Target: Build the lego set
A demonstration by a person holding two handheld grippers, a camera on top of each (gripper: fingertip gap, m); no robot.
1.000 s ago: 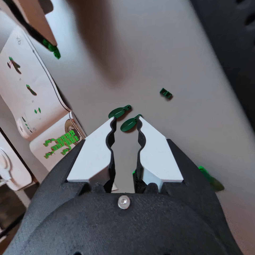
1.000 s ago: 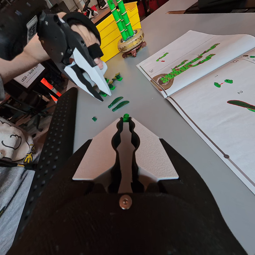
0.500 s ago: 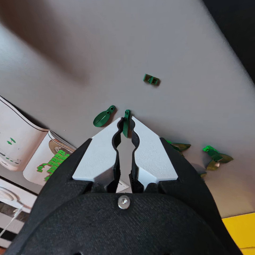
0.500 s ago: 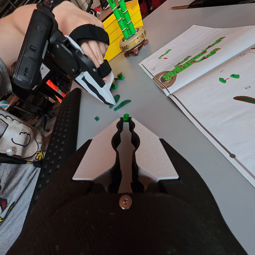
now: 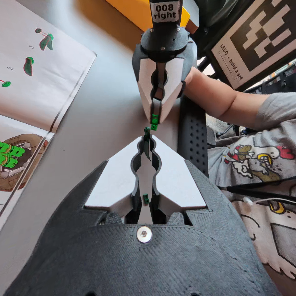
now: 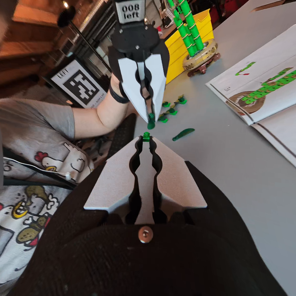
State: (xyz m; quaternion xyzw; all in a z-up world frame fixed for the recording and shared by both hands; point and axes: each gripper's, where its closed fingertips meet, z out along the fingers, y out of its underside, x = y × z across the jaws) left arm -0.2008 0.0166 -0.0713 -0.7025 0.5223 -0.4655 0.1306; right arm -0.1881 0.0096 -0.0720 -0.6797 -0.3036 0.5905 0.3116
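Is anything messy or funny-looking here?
Nothing looks broken. One dark green leaf lies alone on the grey table, apart from the small green leaf bunches. One tiny green piece lies apart too.

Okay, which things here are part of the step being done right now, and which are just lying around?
In use:
- dark green leaf piece in left hand-held gripper
- small bright green brick in right hand-held gripper
- open instruction booklet

Lying about:
- spare dark green leaf
- yellow plastic bin
- finished green bamboo model
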